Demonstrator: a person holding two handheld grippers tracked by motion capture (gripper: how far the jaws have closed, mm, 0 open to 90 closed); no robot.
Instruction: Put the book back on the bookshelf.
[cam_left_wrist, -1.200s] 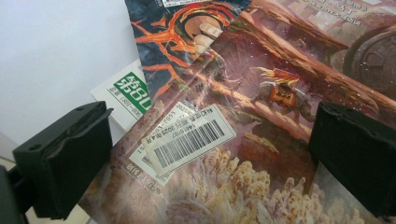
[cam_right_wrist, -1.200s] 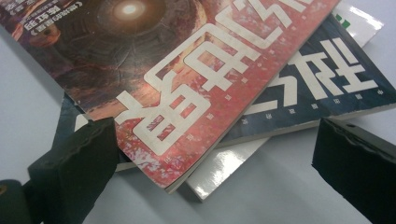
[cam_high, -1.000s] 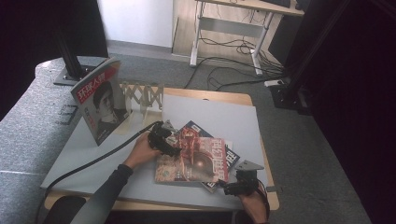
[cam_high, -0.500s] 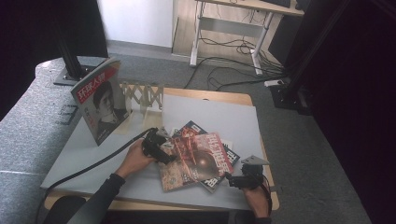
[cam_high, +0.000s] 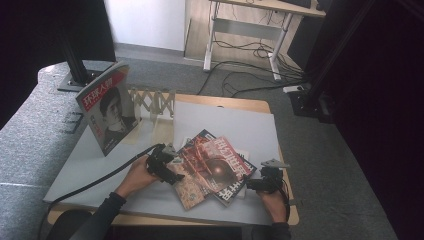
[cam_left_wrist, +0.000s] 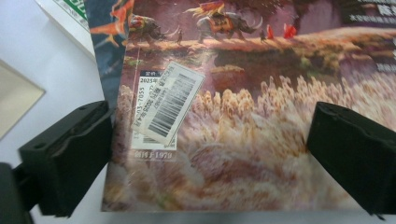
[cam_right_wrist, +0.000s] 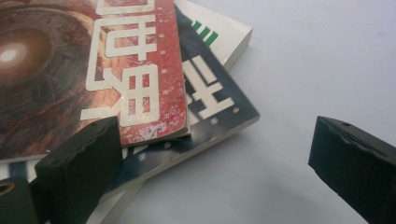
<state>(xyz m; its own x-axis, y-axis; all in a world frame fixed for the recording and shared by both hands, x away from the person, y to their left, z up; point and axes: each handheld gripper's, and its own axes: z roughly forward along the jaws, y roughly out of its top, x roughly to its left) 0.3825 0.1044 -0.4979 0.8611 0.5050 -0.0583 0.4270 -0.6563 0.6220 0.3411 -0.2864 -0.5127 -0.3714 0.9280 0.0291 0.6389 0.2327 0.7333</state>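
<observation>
Both hand-held grippers open — left hand-held gripper (cam_high: 167, 167) nearer, straddling the glossy red-and-tan magazine (cam_high: 210, 167); right hand-held gripper (cam_high: 255, 185) beside the stack's bench-front corner.

Red magazine (cam_right_wrist: 93, 70): glossy coated paper cover that catches the light. Magazine with the barcode sticker (cam_left_wrist: 243, 116): glossy printed paper, the sticker (cam_left_wrist: 168, 105) matt white. Book (cam_right_wrist: 224, 35) beneath: pale, matt paper page edges. Table top (cam_high: 240, 120): smooth, matt grey sheet over a wooden edge. Gripper jaws: matt black plastic, lightly ridged.
</observation>
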